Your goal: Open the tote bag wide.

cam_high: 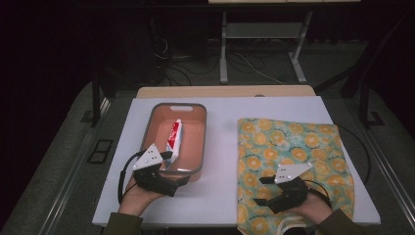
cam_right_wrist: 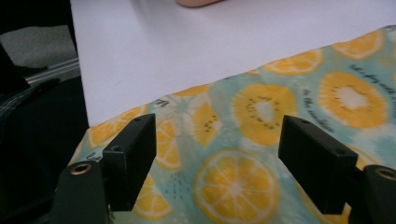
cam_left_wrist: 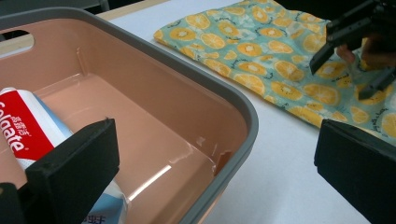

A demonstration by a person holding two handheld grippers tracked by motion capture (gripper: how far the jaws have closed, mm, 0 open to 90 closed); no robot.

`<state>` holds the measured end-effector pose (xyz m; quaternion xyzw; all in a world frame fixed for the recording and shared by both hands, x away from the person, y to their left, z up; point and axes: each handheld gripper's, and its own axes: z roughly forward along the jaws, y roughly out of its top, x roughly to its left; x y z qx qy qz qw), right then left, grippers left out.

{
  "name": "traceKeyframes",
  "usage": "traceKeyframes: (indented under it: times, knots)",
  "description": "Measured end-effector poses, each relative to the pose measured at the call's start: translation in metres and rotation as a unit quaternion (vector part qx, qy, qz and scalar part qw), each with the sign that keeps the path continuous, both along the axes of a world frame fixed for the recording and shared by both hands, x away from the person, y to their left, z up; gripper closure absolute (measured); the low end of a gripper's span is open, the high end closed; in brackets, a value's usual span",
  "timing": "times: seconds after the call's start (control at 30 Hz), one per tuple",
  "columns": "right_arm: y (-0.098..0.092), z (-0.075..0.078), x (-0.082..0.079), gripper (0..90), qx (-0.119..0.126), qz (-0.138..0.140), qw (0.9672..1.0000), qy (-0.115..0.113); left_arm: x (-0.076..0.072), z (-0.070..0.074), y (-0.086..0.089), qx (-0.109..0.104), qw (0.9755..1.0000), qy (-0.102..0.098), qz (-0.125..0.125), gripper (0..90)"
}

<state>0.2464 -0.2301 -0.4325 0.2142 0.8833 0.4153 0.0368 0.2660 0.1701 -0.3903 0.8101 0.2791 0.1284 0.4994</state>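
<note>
1. Pink tub (cam_high: 195, 142) with a grey rim holds the toothpaste tube (cam_high: 174, 139); my left gripper (cam_left_wrist: 210, 168) gapes over its near corner, nothing pinched.
2. My right gripper (cam_right_wrist: 217, 158) hovers spread above the orange-print cloth bag's (cam_high: 293, 147) near corner, gripping nothing.

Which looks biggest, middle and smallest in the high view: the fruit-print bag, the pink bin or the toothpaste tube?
Largest to smallest in the high view:
1. fruit-print bag
2. pink bin
3. toothpaste tube, which lies inside the bin

The bag lies a little nearer the camera, but its lead over the bin looks safe.
</note>
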Motion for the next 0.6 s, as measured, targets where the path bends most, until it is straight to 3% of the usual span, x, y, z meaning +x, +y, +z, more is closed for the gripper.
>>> traceKeyframes:
  times: [0.2,0.33,0.47,0.5,0.6]
  knots:
    - [0.018,-0.004,-0.006,27.4,-0.002,0.024,0.9997,0.003,0.000,0.000,0.000,0.000,1.0000,-0.001,0.001,0.0]
    - [0.041,-0.013,-0.010,27.4,-0.018,0.044,0.9989,0.006,0.000,0.000,0.000,0.000,1.0000,-0.001,0.001,0.0]
    - [0.051,-0.019,-0.012,29.8,-0.033,0.053,0.9980,0.003,0.000,0.000,0.000,-0.001,1.0000,0.000,0.001,0.0]
    - [0.054,-0.021,-0.014,38.2,-0.042,0.055,0.9973,-0.022,0.000,0.000,0.000,-0.001,1.0000,-0.001,0.001,0.0]
    - [0.055,-0.020,-0.016,56.9,-0.044,0.055,0.9970,-0.032,0.000,0.000,0.000,-0.001,1.0000,-0.001,0.001,0.0]
